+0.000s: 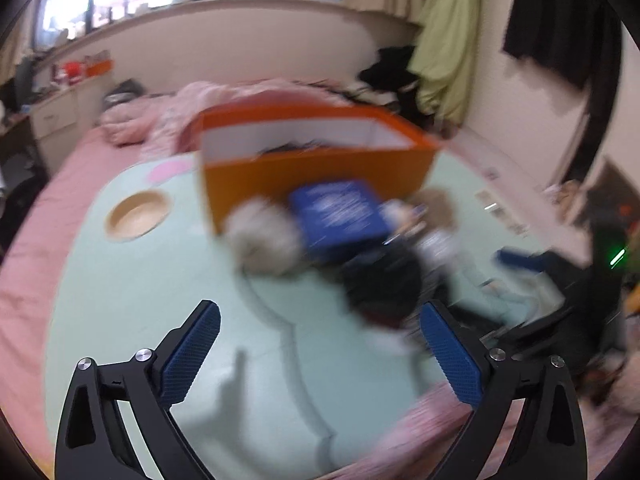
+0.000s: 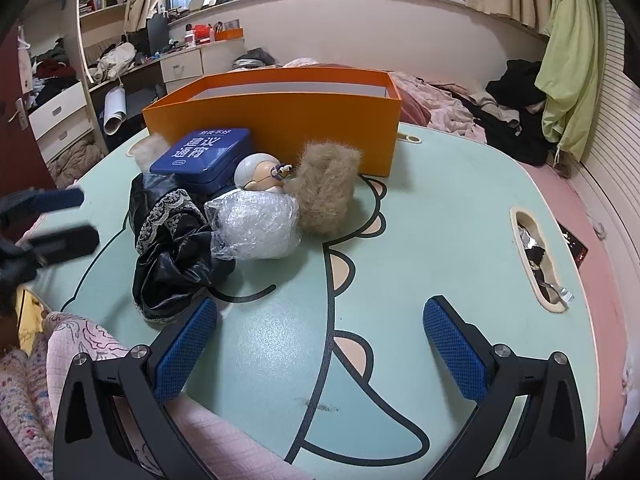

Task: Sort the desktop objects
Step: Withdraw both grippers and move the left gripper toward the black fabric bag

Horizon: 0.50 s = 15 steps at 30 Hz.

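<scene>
An open orange box (image 2: 280, 120) stands at the far side of the mint-green table (image 2: 420, 240). In front of it lie a blue tin (image 2: 204, 152), a small doll's head (image 2: 260, 172), a brown fur ball (image 2: 324, 188), a bubble-wrap bundle (image 2: 256, 228) and a black lace-trimmed cloth (image 2: 172, 248). My right gripper (image 2: 320, 324) is open over bare table, nearer than the pile. My left gripper (image 2: 86, 218) is open at the pile's left. In its blurred view the left gripper (image 1: 320, 328) holds nothing, with the black cloth (image 1: 380, 284), blue tin (image 1: 340, 212) and orange box (image 1: 320, 172) ahead.
A round wooden recess (image 1: 138, 216) sits in the table left of the box. A long slot (image 2: 536, 256) near the right edge holds small items. Pink bedding (image 2: 440, 108) lies behind, and a cluttered desk with drawers (image 2: 180, 66) stands at the back left.
</scene>
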### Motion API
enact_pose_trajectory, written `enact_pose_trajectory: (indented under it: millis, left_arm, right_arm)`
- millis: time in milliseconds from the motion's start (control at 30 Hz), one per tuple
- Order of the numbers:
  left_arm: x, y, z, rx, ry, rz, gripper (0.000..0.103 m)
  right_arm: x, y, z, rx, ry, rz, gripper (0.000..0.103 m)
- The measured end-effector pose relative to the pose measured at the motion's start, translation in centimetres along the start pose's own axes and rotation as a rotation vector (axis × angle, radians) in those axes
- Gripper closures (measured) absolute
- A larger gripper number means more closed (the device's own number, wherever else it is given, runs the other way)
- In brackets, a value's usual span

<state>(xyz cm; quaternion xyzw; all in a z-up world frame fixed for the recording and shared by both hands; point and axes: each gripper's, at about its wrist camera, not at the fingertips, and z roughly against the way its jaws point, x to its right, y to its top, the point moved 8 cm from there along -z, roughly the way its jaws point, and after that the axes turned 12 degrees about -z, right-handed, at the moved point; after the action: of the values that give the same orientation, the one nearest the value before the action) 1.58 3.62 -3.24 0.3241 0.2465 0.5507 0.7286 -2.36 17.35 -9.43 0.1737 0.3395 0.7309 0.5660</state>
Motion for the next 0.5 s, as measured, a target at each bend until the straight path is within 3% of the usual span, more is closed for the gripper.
enact_pose_trajectory:
  millis: [100,167,233,267,333,433,500]
  left_arm:
    - [2.0,2.3,-1.3,-0.014,-0.050,-0.023,0.007]
    - [2.6,2.9,-3.0,-0.062,-0.005,-0.061,0.018]
    - [2.5,2.6,-4.4,-0.115,0.031,-0.075,0.040]
    - [2.5,2.3,-4.7,-0.125,0.012,-0.069,0.046]
    - [2.2,2.0,-3.9,-0.104,-0.029,-0.047,0.052]
    - [1.3,1.2,-2.1,-0.070,-0.031,-0.037,0.061]
    - [0.7,0.4,-1.3,-0.060,-0.029,-0.039,0.062]
  right_arm:
    - [-0.1,0.0,0.1,0.001,0.001,0.000,0.000]
    - [-0.1,0.0,0.1,0.001,0.002,0.000,0.000]
    - [-0.1,0.0,0.1,0.001,0.001,0.000,0.000]
    - [-0.1,0.0,0.1,0.001,0.001,0.000,0.000]
    - [-0.2,0.0,0.1,0.001,0.001,0.000,0.000]
    - [-0.1,-0.1,0.1,0.001,0.000,0.000,0.000]
    - [-0.1,-0.1,0.1,0.001,0.001,0.000,0.000]
